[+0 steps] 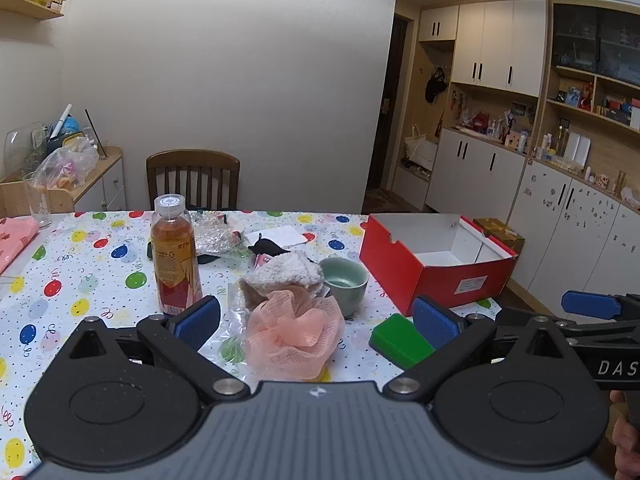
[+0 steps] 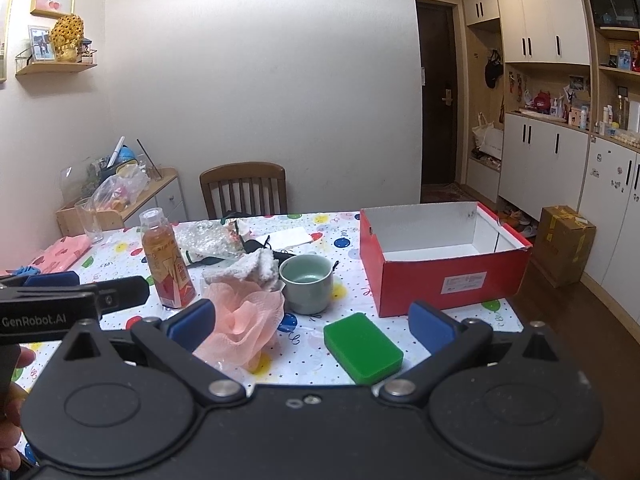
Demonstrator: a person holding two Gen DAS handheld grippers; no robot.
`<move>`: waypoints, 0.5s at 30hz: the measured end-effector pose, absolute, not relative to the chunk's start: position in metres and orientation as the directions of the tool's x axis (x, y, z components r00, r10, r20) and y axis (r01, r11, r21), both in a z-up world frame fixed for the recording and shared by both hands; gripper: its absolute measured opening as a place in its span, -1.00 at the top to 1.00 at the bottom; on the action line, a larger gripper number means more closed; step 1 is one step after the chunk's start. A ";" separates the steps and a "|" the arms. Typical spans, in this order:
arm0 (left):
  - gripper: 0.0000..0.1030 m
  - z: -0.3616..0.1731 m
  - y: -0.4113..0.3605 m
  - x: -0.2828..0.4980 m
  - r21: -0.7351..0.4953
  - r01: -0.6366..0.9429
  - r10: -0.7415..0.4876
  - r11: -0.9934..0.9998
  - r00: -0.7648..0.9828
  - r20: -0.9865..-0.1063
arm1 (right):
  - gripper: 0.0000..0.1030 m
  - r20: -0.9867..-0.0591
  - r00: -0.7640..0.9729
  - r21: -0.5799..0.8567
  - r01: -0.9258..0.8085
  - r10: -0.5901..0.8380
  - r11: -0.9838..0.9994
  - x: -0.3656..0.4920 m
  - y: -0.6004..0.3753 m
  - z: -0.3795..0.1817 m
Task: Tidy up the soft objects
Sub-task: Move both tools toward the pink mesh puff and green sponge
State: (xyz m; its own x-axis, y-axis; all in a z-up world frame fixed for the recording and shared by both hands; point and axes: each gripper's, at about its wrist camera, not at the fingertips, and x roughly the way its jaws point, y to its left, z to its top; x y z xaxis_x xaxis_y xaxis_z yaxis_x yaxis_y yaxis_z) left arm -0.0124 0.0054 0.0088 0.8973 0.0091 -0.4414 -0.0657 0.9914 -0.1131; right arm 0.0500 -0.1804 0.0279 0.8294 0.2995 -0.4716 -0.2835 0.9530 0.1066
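Note:
A pink mesh bath pouf lies on the balloon-print table, between the open jaws of my left gripper. It also shows in the right wrist view. A white fluffy cloth lies just behind it, also seen from the right. A green sponge lies between the open jaws of my right gripper; it shows in the left wrist view. An open red shoe box with a white, empty inside stands at the right. Both grippers hold nothing.
An orange drink bottle stands left of the pouf. A pale green cup stands behind the sponge. Crumpled plastic wrap, a black item and white paper lie further back. A drinking glass, a wooden chair and a cardboard box on the floor are around the table.

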 end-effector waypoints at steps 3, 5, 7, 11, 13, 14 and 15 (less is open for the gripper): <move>-1.00 0.009 0.005 -0.012 -0.116 -0.059 0.002 0.991 0.901 -0.434 | -0.99 -0.471 0.828 0.108 -0.290 0.306 0.951 0.050 -0.181 0.028; -1.00 0.009 0.004 -0.010 -0.116 -0.054 -0.002 0.992 0.901 -0.433 | -0.99 -0.471 0.827 0.109 -0.290 0.306 0.951 0.050 -0.181 0.028; -1.00 0.009 0.003 -0.009 -0.119 -0.047 -0.009 0.992 0.903 -0.430 | -0.99 -0.471 0.827 0.109 -0.290 0.307 0.951 0.050 -0.181 0.028; -1.00 0.009 0.002 -0.005 -0.127 -0.037 -0.021 0.991 0.903 -0.429 | -0.99 -0.472 0.826 0.110 -0.291 0.307 0.951 0.051 -0.181 0.027; -1.00 0.008 0.002 -0.003 -0.128 -0.035 -0.024 0.991 0.902 -0.430 | -0.99 -0.471 0.827 0.110 -0.291 0.308 0.950 0.051 -0.181 0.027; -1.00 0.007 0.002 -0.002 -0.128 -0.035 -0.024 0.991 0.902 -0.431 | -0.99 -0.471 0.827 0.109 -0.291 0.308 0.950 0.051 -0.181 0.027; -1.00 0.007 0.002 -0.001 -0.129 -0.035 -0.025 0.991 0.902 -0.432 | -0.98 -0.472 0.826 0.110 -0.291 0.307 0.950 0.052 -0.181 0.027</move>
